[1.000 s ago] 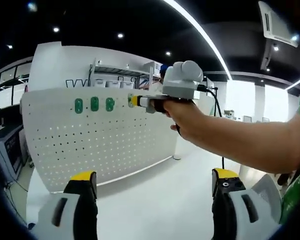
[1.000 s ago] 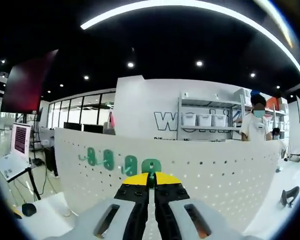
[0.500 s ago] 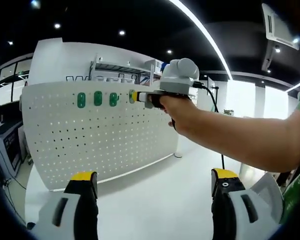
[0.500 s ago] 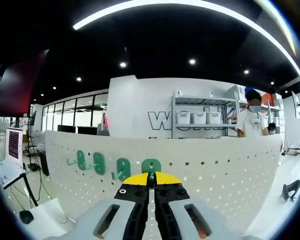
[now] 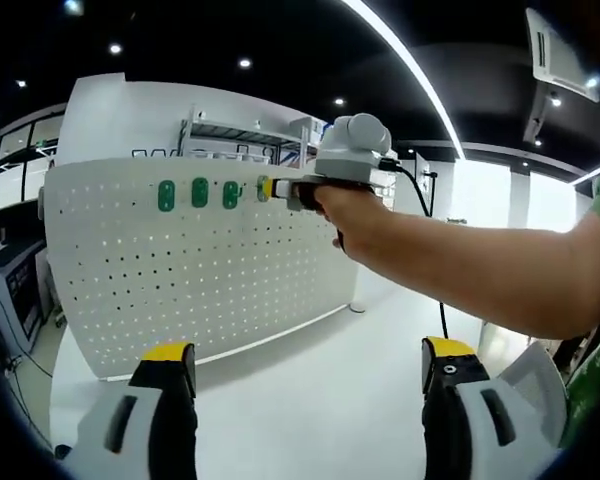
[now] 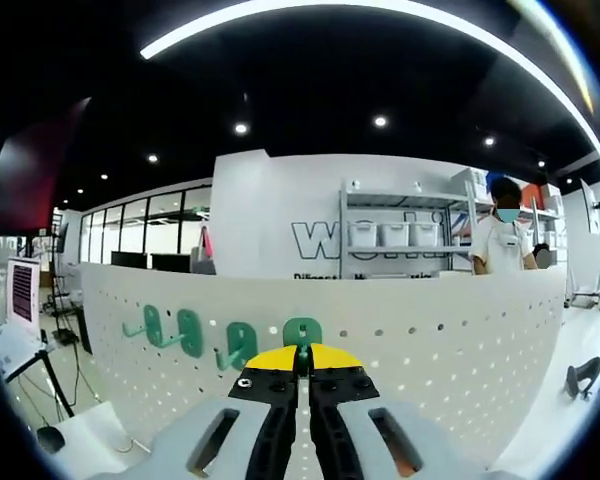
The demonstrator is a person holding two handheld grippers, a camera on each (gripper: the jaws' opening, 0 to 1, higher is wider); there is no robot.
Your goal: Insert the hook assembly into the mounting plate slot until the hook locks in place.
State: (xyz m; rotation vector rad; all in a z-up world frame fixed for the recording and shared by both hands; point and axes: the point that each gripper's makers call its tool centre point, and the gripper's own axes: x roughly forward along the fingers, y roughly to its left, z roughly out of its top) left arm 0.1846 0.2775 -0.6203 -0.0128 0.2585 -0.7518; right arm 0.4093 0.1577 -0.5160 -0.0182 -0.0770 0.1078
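A white pegboard mounting plate (image 5: 180, 280) stands upright on the table. Three green hooks (image 5: 200, 192) hang in its top row. A hand holds my right gripper (image 5: 266, 189) against that row, just right of them. In the right gripper view, the yellow-tipped right gripper (image 6: 300, 358) is shut on a fourth green hook (image 6: 302, 333). This hook is pressed at the mounting plate (image 6: 430, 350), beside the hung hooks (image 6: 190, 331). Whether it is seated in the holes is hidden by the jaws. My left gripper (image 5: 310, 360) hangs open low over the table, with nothing between its jaws.
The white table (image 5: 310, 420) runs in front of the plate. A person in a white top (image 6: 505, 250) stands behind it near a shelf of bins (image 6: 395, 235). A small black object (image 6: 580, 380) lies at the right. A screen (image 6: 25, 290) stands at the far left.
The right gripper has moved closer to the plate with the hook still in it; the hung hooks now spread wider in its view. The left gripper stays open and low.
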